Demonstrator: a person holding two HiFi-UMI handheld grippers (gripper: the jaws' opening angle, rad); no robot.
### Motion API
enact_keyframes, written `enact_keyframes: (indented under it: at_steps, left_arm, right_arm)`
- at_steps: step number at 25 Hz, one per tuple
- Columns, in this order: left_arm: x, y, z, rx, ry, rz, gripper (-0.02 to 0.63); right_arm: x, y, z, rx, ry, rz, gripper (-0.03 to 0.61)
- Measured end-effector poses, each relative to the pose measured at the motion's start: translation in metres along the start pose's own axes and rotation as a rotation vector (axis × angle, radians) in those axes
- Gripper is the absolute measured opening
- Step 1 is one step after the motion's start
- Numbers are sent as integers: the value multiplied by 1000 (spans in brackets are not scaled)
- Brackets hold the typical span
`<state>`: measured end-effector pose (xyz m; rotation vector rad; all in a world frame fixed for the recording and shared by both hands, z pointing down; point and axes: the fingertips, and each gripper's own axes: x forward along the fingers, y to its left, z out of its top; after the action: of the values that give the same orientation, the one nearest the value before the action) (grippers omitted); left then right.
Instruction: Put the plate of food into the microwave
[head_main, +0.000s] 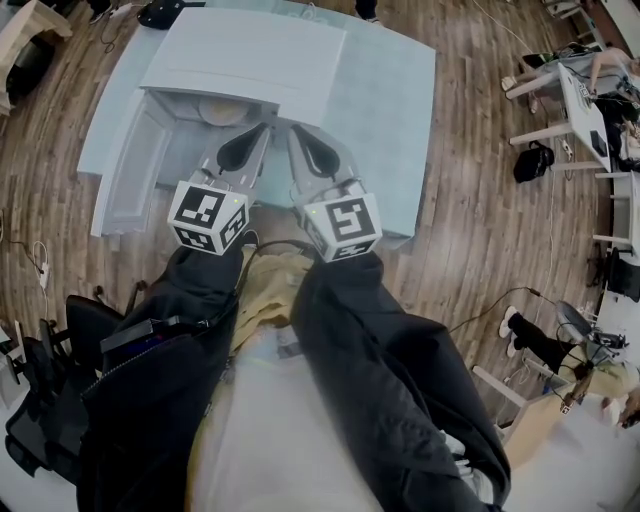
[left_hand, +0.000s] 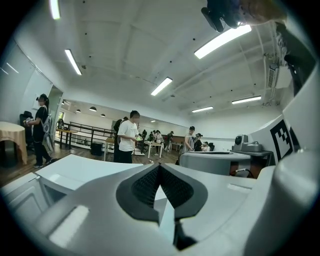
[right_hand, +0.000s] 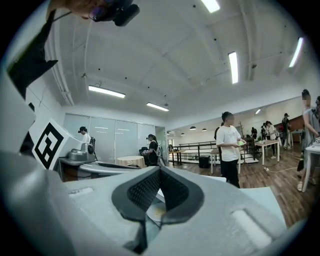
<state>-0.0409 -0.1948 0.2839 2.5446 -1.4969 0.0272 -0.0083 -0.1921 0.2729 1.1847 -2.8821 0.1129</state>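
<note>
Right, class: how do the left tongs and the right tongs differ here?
In the head view, left tongs lean right; right tongs lean left. The plate shows just past the right tongs in their own view, not past the left tongs. Both are shut, empty.

pale grey microwave (head_main: 250, 55); pale blue table (head_main: 392, 110); brown wood-grain floor (head_main: 480, 230); black-and-white square-patterned marker cubes (head_main: 208, 215); black sleeves (head_main: 380, 340).

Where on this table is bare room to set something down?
Bare: the table right of the microwave, up to its right edge. Crowded: before the microwave's opening, among the open door, left gripper and right gripper.
</note>
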Motion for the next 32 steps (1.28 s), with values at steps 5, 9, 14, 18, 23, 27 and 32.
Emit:
enact_keyframes:
  at_steps: [5, 9, 14, 18, 23, 27, 32]
  left_arm:
    - [-2, 0, 0, 9, 0, 2, -1]
    - [-1, 1, 1, 12, 2, 6, 0]
    - [0, 1, -1, 13, 10, 10, 0]
    - [0, 2, -3, 12, 12, 16, 0]
    - [0, 2, -6, 8, 19, 17, -1]
    - [0, 2, -8, 5, 24, 18, 0]
    - [0, 1, -10, 3, 30, 14, 0]
  right_arm:
    - [-2, -1, 2, -14, -9, -8, -2]
    - [-2, -3, 1, -18, -4, -10, -2]
    - [-1, -4, -1, -15, -1, -7, -2]
    - [1, -1, 0, -19, -2, 5, -2]
    - [1, -3, -3, -22, 1, -4, -3]
    - [1, -4, -6, -17, 8, -9, -3]
    - [-1, -6, -12, -13, 26, -22, -3]
